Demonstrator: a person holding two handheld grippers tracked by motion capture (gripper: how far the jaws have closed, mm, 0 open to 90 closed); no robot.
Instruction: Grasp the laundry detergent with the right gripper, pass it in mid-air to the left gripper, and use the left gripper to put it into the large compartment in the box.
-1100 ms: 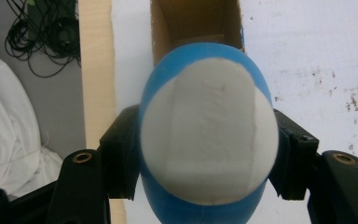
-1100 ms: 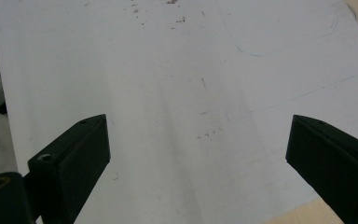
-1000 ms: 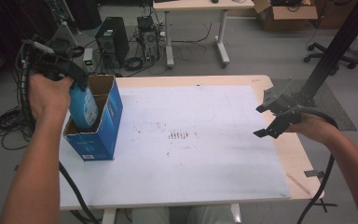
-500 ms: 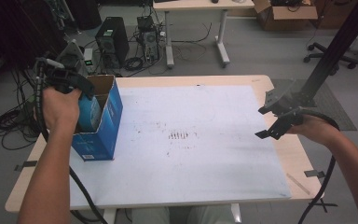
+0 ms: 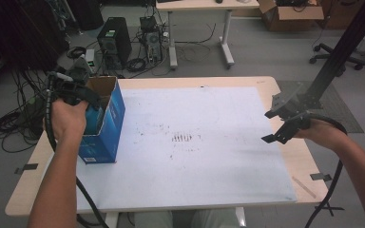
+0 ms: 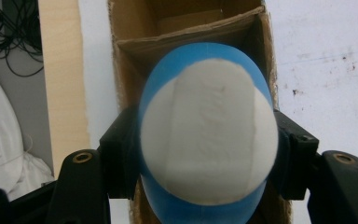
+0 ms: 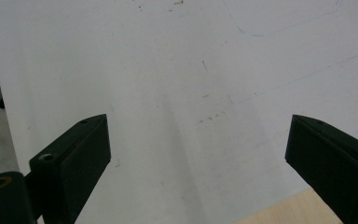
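A blue and white ball [image 6: 208, 149] sits between the black pads [image 6: 121, 149] of my left gripper [image 5: 90, 105], which is shut on it. The ball hangs in the open top of a blue cardboard box [image 5: 107, 128], whose brown inside [image 6: 191, 32] lies just beyond the ball. The box stands upright at the left edge of the white sheet [image 5: 195, 142]. In the high view my hand and the box wall hide most of the ball. My right gripper [image 5: 278, 126] hovers over the sheet's right edge, jaws wide open with nothing between them [image 7: 198, 154].
The white sheet covers most of a wooden table [image 5: 304, 161], with small tape strips [image 5: 319, 176] near its corners. Beyond the table are computer towers [image 5: 115, 40], tangled cables [image 5: 14, 123], a second desk [image 5: 199, 4] and a black slanted post [image 5: 342, 52] at the right.
My left hand has sunk with the ball, from above the box down into its open top. The right gripper has stayed where it was, still open.
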